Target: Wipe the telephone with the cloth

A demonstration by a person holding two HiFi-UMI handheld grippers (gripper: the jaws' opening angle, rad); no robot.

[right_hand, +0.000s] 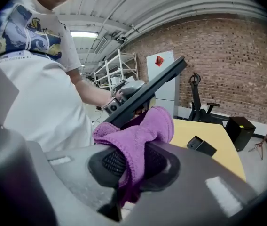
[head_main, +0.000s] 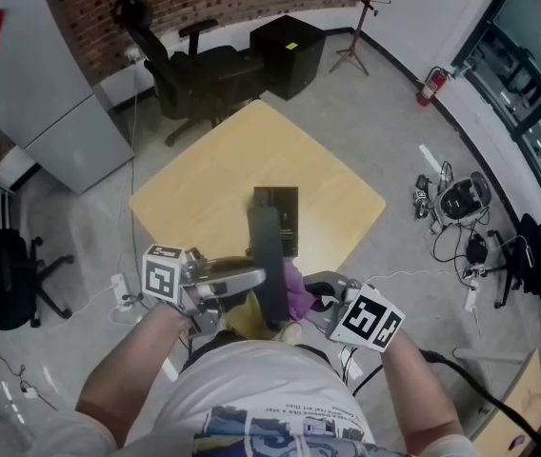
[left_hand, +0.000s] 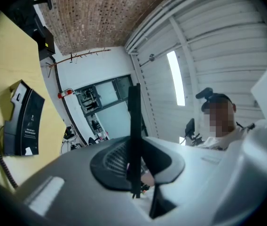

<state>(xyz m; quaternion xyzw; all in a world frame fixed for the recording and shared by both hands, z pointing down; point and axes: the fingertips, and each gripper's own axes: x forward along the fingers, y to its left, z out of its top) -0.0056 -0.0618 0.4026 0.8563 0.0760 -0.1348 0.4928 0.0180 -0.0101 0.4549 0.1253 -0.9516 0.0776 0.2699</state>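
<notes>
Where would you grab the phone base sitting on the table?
Probably across its two long side edges, coming down from above: the phone base lies as a slanted slab on the table, and those straight parallel sides suit two jaws.

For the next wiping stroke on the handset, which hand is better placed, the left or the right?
Right. The right tongs are shut on the purple cloth, which lies against the black handset. The left tongs grip that handset edge-on, so they should probably just steady it.
</notes>
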